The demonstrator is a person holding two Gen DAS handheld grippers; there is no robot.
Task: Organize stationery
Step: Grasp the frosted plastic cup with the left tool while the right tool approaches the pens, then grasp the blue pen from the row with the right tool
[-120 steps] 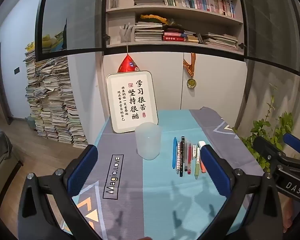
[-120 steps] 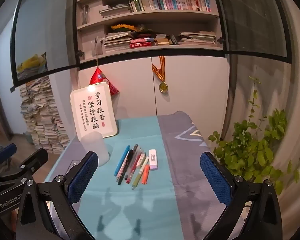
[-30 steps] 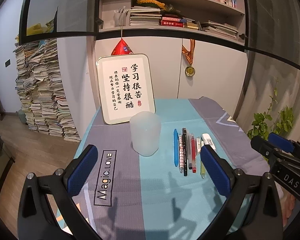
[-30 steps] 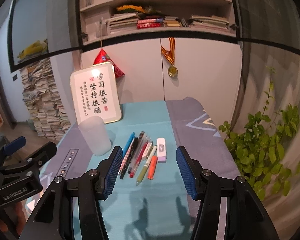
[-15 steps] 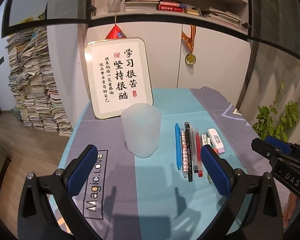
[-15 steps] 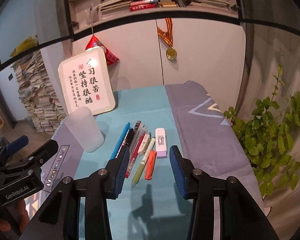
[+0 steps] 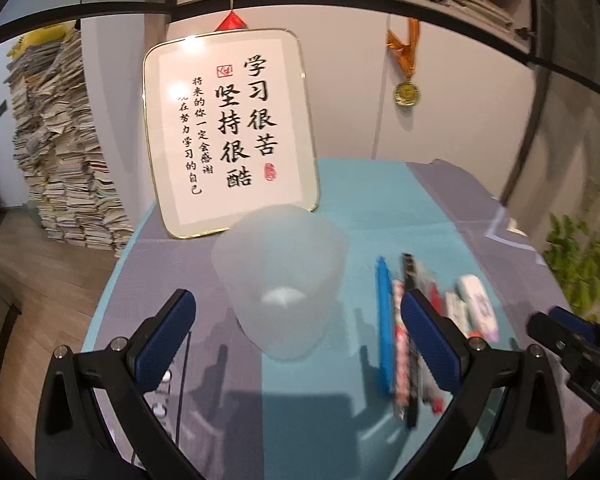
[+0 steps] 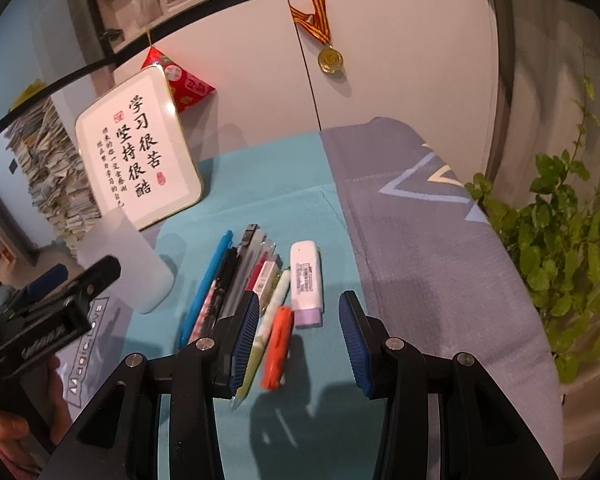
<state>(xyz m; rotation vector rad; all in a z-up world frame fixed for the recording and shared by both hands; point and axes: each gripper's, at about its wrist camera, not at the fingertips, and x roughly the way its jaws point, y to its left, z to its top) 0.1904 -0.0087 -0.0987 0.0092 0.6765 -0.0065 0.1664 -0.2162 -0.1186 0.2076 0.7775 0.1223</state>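
The left gripper [image 7: 296, 324] is spread wide and empty, its pads flanking the frosted cup [image 7: 280, 280] without touching it. The right gripper [image 8: 298, 332] is partly closed, narrower than the left and holding nothing, poised over the near end of the pen row [image 8: 236, 284], with the orange marker [image 8: 277, 348] and the tail of the white corrector [image 8: 307, 280] lying between its pads.

The cup stands upright on the table [image 8: 420, 240] in front of the framed sign [image 7: 228, 132]; the pens lie side by side just to its right, the blue pen [image 7: 384, 320] nearest it.

Risks, as I judge them: the items are packed touching one another, so a closing right gripper could pinch two at once (marker plus the green pen [image 8: 268, 320] beside it) or nudge the row askew. The cup looks light and empty; a one-sided push from the left gripper could slide or tip it. The two grippers are also close together, so they may collide during a drop-in.

The left view is motion-blurred, so the pens there smear together and I cannot count them. The left gripper's right pad covers the middle of the row, and the right gripper hides several pen tips.
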